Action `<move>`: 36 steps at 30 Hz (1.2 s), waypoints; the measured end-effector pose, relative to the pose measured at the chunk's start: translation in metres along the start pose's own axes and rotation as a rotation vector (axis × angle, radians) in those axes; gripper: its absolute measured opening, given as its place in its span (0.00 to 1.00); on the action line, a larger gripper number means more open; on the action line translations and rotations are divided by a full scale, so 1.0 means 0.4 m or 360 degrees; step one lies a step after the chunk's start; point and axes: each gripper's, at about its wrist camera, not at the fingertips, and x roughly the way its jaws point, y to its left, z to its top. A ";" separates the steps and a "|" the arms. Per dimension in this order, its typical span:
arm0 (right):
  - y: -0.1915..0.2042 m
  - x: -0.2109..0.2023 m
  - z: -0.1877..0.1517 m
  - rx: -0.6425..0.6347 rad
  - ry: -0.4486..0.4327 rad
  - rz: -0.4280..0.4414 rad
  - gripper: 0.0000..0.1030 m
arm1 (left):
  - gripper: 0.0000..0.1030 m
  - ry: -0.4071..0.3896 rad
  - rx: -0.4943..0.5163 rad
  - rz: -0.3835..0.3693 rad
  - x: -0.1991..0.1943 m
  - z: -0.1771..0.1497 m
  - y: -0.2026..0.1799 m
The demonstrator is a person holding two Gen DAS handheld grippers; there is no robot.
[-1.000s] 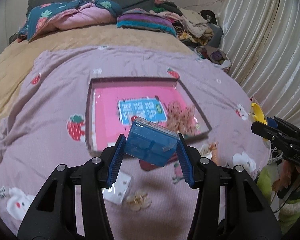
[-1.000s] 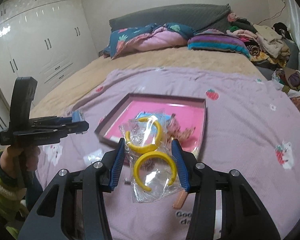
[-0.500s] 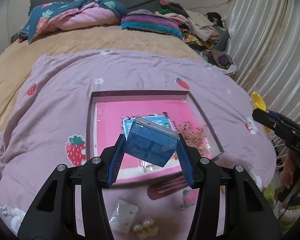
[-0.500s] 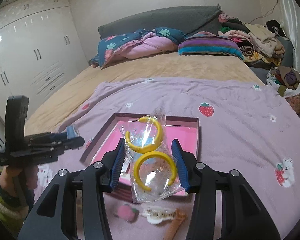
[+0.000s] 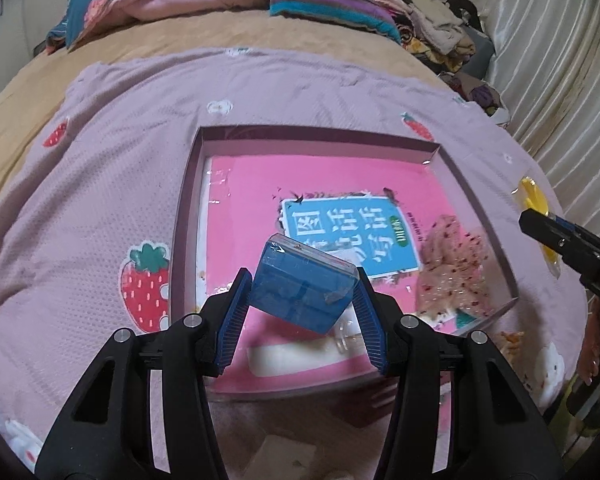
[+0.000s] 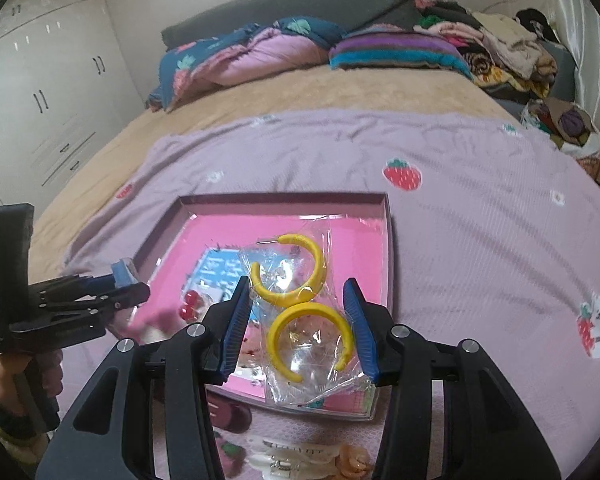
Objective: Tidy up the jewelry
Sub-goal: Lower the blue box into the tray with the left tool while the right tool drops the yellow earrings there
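**Both grippers loaded above the pink tray; much underneath is masked**

The left gripper (image 5: 302, 300) has its fingers (image 5: 233, 316) closed on a small blue plastic box (image 5: 305, 286), held tilted at lower centre of its view. The box covers part of the pink tray (image 5: 188, 216) and a corner of the blue printed card (image 5: 348, 236) lying in it; the box's contents cannot be made out. A clear packet with reddish specks (image 5: 452, 268) lies at the tray's right side, its contents unclear.

The right gripper (image 6: 298, 322) grips a clear bag (image 6: 300, 368) holding two yellow hoop earrings (image 6: 288, 272), at centre of its view. The bag hides the middle of the tray beneath. A small red item (image 6: 190, 304) lies in the tray at left, blurred.

At the bottom edge of the right view, hair clips (image 6: 296, 456) lie on the lilac strawberry blanket (image 6: 480, 220), partly cut off by the gripper's body. Folded bedding (image 6: 252, 56) and a clothes pile (image 6: 500, 52) sit at the head of the bed.
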 end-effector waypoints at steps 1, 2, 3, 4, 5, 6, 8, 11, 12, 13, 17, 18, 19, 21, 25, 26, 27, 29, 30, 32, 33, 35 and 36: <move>0.000 0.015 -0.006 0.0004 0.0018 0.0004 0.44 | 0.41 0.0007 0.0000 0.0004 0.006 -0.002 0.002; -0.001 0.024 -0.010 0.0006 0.0027 0.0005 0.44 | 0.41 0.0014 0.0003 0.0007 0.011 -0.005 0.002; -0.001 0.031 -0.013 0.0007 0.0035 0.0006 0.44 | 0.41 0.0020 0.0002 0.0007 0.016 -0.008 0.003; -0.001 0.041 -0.019 0.0006 0.0048 0.0006 0.44 | 0.41 0.0025 0.0000 0.0002 0.020 -0.010 0.005; 0.000 0.048 -0.023 0.0005 0.0053 0.0005 0.44 | 0.41 0.0029 0.0002 -0.0001 0.025 -0.010 0.006; 0.000 0.055 -0.027 0.0002 0.0055 0.0007 0.44 | 0.41 0.0037 0.0005 0.0002 0.030 -0.012 0.007; -0.003 0.073 -0.034 0.0008 0.0074 0.0001 0.44 | 0.42 0.0047 0.0003 0.0001 0.038 -0.015 0.012; -0.007 0.098 -0.041 0.0031 0.0120 -0.0005 0.44 | 0.50 0.0052 -0.0007 -0.0002 0.042 -0.019 0.020; -0.008 0.101 -0.042 0.0033 0.0126 -0.0010 0.44 | 0.52 0.0049 -0.0006 0.0001 0.041 -0.020 0.023; -0.009 0.103 -0.041 0.0036 0.0125 -0.0011 0.45 | 0.53 0.0049 -0.0006 0.0000 0.040 -0.020 0.026; -0.014 0.101 -0.036 0.0056 0.0112 -0.0029 0.47 | 0.57 0.0032 -0.0020 -0.0002 0.025 -0.018 0.034; -0.017 0.098 -0.035 0.0069 0.0108 -0.0022 0.48 | 0.59 0.0028 -0.0020 -0.0002 0.021 -0.016 0.036; -0.019 0.095 -0.034 0.0081 0.0103 -0.0011 0.51 | 0.60 0.0022 -0.0019 0.0004 0.015 -0.016 0.037; -0.021 0.086 -0.032 0.0095 0.0094 -0.0005 0.56 | 0.64 0.0004 -0.0028 0.0009 0.000 -0.016 0.041; -0.019 0.056 -0.026 0.0113 0.0066 0.0002 0.64 | 0.66 -0.0023 -0.0058 -0.0008 -0.024 -0.020 0.047; -0.018 0.044 -0.024 0.0119 0.0053 0.0009 0.66 | 0.66 -0.0025 -0.0058 -0.0009 -0.026 -0.019 0.045; -0.017 0.035 -0.023 0.0121 0.0041 0.0014 0.67 | 0.68 -0.0027 -0.0057 -0.0009 -0.032 -0.021 0.044; -0.013 0.005 -0.020 0.0127 0.0005 0.0018 0.70 | 0.70 -0.0033 -0.0052 -0.0002 -0.044 -0.021 0.039; -0.011 -0.007 -0.020 0.0131 -0.0008 0.0022 0.71 | 0.70 -0.0042 -0.0049 0.0004 -0.055 -0.022 0.036; -0.007 -0.038 -0.019 0.0138 -0.0033 0.0035 0.73 | 0.74 -0.0080 -0.0043 0.0007 -0.086 -0.024 0.029; -0.005 -0.051 -0.019 0.0135 -0.0043 0.0038 0.74 | 0.78 -0.0096 -0.0047 0.0010 -0.100 -0.024 0.027; 0.001 -0.087 -0.019 0.0124 -0.0073 0.0033 0.77 | 0.78 -0.0125 -0.0058 0.0004 -0.130 -0.025 0.024; 0.004 -0.099 -0.018 0.0121 -0.0085 0.0032 0.78 | 0.79 -0.0133 -0.0061 0.0006 -0.142 -0.027 0.023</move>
